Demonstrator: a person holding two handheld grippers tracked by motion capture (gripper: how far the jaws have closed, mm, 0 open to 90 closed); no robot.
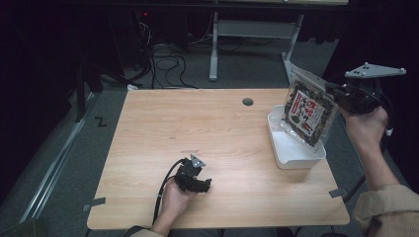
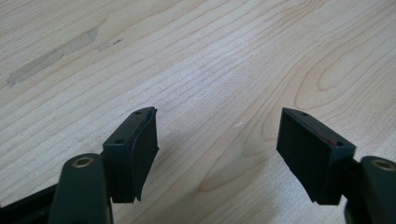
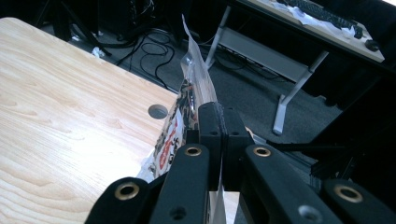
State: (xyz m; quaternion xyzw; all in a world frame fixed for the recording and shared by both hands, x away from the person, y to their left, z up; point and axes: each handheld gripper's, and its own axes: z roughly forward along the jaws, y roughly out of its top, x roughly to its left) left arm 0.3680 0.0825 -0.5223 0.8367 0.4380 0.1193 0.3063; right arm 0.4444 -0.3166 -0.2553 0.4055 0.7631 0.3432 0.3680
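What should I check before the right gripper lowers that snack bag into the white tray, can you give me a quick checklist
1. Grip on the snack bag: the right gripper has its jaws pinched on the bag's edge. Ok.
2. Bag over the white tray: in the high view its lower end hangs at the tray's far part. Ok.
3. Room in the tray: the near part looks bare; the far part is hidden behind the bag. Cannot tell.
4. Bag free of the tray floor: contact is hidden in the high view. Cannot tell.
5. Left gripper out of the way: jaws open, holding nothing, low over the table near the front edge, well apart from the tray. Ok.
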